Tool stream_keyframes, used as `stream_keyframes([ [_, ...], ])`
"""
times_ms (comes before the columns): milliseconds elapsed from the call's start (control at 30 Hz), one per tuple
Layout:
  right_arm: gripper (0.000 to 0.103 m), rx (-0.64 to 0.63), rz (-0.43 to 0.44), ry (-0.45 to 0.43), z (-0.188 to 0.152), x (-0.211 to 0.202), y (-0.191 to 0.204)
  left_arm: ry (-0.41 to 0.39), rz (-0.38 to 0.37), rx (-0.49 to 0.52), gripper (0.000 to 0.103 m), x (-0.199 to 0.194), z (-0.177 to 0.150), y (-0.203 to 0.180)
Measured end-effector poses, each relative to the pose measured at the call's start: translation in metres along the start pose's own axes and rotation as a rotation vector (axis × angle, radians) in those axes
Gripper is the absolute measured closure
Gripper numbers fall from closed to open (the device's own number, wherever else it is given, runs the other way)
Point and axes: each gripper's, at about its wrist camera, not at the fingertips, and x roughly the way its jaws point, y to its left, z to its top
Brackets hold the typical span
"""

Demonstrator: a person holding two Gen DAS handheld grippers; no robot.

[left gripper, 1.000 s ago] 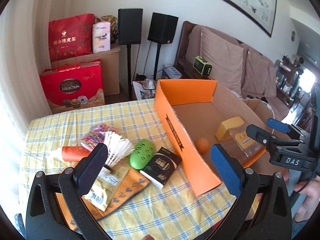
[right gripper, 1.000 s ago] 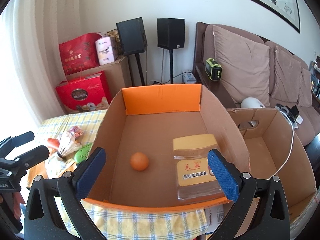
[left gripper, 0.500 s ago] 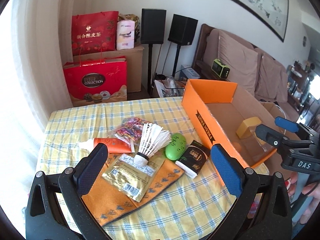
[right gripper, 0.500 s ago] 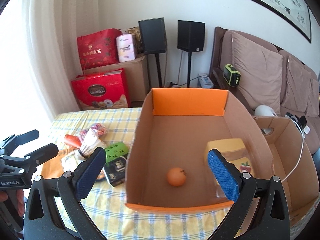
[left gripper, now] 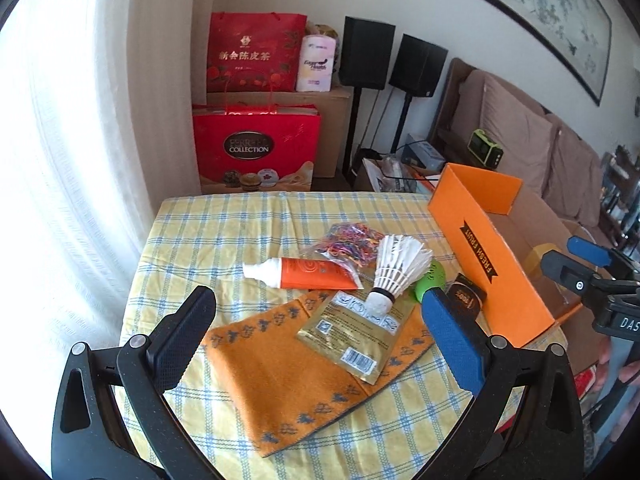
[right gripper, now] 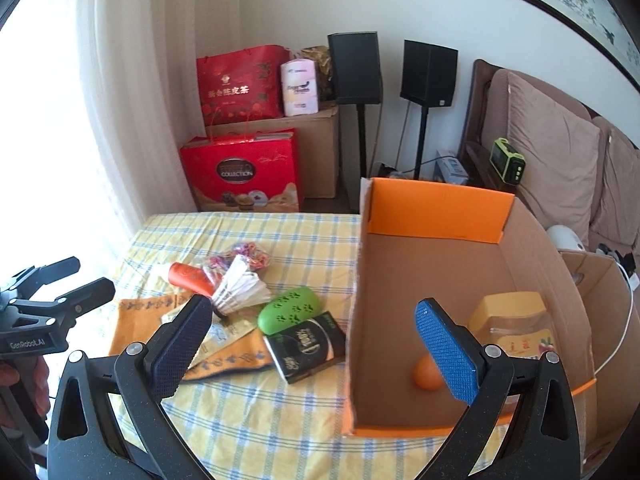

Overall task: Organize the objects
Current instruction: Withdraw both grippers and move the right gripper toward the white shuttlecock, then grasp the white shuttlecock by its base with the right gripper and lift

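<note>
Left gripper [left gripper: 316, 332] spread wide, empty, above orange patterned cloth [left gripper: 288, 372]. Right gripper [right gripper: 312, 344] likewise spread, empty.
Gold foil sachet [left gripper: 356, 332] on cloth: light, flat, probably slippery; pinch by edge.
White feather shuttlecock [left gripper: 394, 268] resting on sachet: fragile; grip cork.
Orange cardboard box [right gripper: 436, 212] beyond, holding small orange ball [right gripper: 425, 374].

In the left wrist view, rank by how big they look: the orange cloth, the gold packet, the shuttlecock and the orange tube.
1. orange cloth
2. gold packet
3. orange tube and shuttlecock: look alike in size, so unranked.
</note>
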Motion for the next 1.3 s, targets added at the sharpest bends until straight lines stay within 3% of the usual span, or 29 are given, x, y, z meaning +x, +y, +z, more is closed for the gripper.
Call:
stream_keyframes([
  [467, 0.000, 0.013, 0.111, 0.066, -0.003, 0.044, 0.040, 0.042, 0.047, -0.058, 0.000, 0.015, -0.021, 0.050],
  [767, 0.001, 0.025, 0.108, 0.118, -0.007, 0.077, 0.055, 0.063, 0.046, -0.080, 0.000, 0.026, -0.029, 0.066],
  [833, 0.004, 0.031, 0.110, 0.134, -0.008, 0.084, 0.057, 0.064, 0.047, -0.084, 0.000, 0.027, -0.030, 0.068],
  [1067, 0.029, 0.083, 0.151, 0.221, -0.011, 0.112, 0.063, 0.069, 0.047, -0.090, 0.000, 0.031, -0.032, 0.073],
  [1300, 0.039, 0.153, 0.173, 0.279, -0.013, 0.137, 0.064, 0.077, 0.043, -0.099, 0.000, 0.035, -0.034, 0.077],
])
